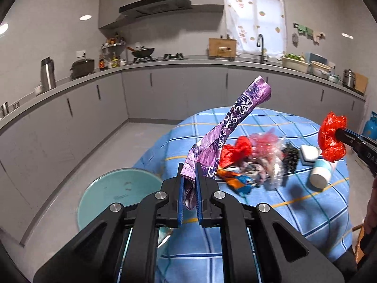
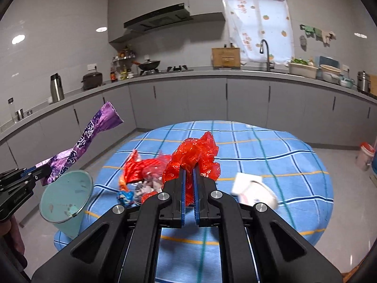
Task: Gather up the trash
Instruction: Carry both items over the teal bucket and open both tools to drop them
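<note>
Pinched near its lower end, above the bin [image 1: 117, 188], the purple wrapper [image 1: 226, 127] stands stiff but crinkly in the left gripper [image 1: 189, 172], while the right gripper [image 2: 188, 176] clamps a limp, featherlight red bag [image 2: 195, 155] over the table [image 2: 259, 146].

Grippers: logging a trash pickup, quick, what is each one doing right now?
Left gripper: shut on the purple wrapper.
Right gripper: shut on a red bag.

tabletop [image 2: 271, 146] far half: bare cloth, clear pass | centre: trash pile [image 2: 146, 176] blocks | right of pile: tipped paper cup [image 2: 259, 194] + white box [image 1: 309, 153] | left edge: teal bin [image 2: 66, 195] mouth open, unobstructed above
</note>
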Tool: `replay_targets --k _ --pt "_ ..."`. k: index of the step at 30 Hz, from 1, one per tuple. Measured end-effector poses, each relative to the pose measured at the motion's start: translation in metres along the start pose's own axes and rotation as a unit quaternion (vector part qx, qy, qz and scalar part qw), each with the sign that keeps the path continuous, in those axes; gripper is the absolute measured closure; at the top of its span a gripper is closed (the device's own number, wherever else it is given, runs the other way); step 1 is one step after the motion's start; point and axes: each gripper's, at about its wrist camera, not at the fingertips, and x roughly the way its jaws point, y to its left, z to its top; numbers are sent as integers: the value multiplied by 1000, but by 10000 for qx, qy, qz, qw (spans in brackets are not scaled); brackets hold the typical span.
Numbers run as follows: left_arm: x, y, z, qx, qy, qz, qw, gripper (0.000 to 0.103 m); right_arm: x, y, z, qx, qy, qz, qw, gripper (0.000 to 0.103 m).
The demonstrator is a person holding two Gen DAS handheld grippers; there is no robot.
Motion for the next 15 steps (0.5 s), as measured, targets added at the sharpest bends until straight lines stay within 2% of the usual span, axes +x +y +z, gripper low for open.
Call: replay_targets --k 15 --pt "-9 58 -5 -352 75 637 9973 94 16 63 11 -422 33 688 9967 97"
